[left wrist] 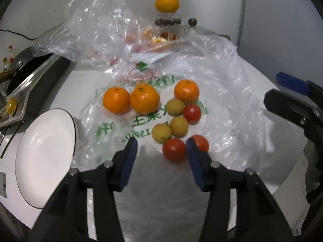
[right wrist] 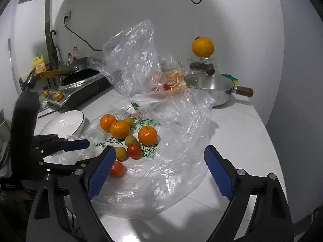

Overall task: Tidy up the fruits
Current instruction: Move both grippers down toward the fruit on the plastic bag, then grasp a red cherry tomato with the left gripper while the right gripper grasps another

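Three oranges (left wrist: 144, 99) and several small red and yellow fruits lie on a flattened plastic bag (left wrist: 222, 92) mid-worktop (white plate (left wrist: 43, 161) at its left edge). Left gripper (left wrist: 161, 151) fingers apart, nearest red tomato (left wrist: 174, 149) between them unpressed; right gripper (right wrist: 159, 165) spread wide, empty.

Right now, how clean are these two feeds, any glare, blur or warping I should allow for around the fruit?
Left wrist view: soft overall, the tomatoes near the left gripper slightly blurred; glare on the plastic bag; the white bowl stretched at the edge. Right wrist view: sharper; the bag's crinkles glint; fisheye bends the wall and counter edge.
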The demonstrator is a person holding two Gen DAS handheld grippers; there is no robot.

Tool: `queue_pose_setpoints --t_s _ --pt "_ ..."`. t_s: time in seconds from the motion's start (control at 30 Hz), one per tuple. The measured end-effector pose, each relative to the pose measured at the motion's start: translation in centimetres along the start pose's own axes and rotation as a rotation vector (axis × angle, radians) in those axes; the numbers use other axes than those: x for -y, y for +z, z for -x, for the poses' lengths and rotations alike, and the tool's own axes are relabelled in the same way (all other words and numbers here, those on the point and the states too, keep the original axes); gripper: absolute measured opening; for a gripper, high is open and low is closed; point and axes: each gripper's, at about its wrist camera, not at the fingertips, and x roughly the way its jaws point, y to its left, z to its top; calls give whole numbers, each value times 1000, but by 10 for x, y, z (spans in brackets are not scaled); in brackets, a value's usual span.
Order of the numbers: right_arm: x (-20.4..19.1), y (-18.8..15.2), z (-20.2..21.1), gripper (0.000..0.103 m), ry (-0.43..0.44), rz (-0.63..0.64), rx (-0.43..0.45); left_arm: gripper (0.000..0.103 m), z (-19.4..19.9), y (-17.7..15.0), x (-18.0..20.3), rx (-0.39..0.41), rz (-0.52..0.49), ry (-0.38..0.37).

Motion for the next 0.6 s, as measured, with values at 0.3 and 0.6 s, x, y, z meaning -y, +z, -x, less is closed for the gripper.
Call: queue_pose_setpoints --t_s 0.3,0.6 --pt "-6 -4 -18 74 58 17 -50 50 -9 1 2 -29 -18 -42" --pt "-12 -9 -31 61 109 7 -103 30 -18 -3 -5 -66 9 -136"
